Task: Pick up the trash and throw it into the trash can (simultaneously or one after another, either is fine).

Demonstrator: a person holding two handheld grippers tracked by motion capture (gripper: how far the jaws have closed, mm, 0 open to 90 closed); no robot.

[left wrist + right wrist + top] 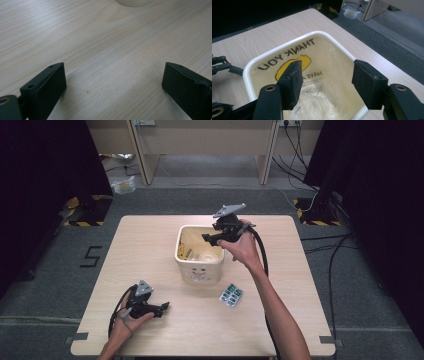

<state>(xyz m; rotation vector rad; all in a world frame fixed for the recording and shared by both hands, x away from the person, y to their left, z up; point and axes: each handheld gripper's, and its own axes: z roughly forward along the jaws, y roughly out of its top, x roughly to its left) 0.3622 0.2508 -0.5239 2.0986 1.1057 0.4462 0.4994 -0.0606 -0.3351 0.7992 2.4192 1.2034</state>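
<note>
Right now the right claw (209,237) is hanging over the open mouth of the white bin (199,270), which is standing near the middle of the bench (150,235). Its jaws are standing apart with nothing between them; in the right gripper view they are framing the bin's thin plastic liner (329,65), printed with a yellow shape and "THANK YOU" lettering. The left claw (165,307) is resting low on the near left part of the bench, well apart from the bin, jaws spread wide over bare wood in the left gripper view. A blister pack of green pills (231,295) is lying flat on the bench just to the right of the bin's front, untouched by either claw.

The likely trouble from here, as I judge it: the pack is thin and lying flat, so a claw coming down at it could skid it across the smooth wood instead of pinching it. The bin also looks light (nothing is steadying it), so a knock from the right arm on its rim could shift or tip it. A jaw dipping too low could snag the loose liner and drag it up.

Hard to make out: the crumpled clear stuff at the bottom of the bin could be liner folds or something dropped in; I cannot tell. The small marking on the bin's front is too blurred to read.
</note>
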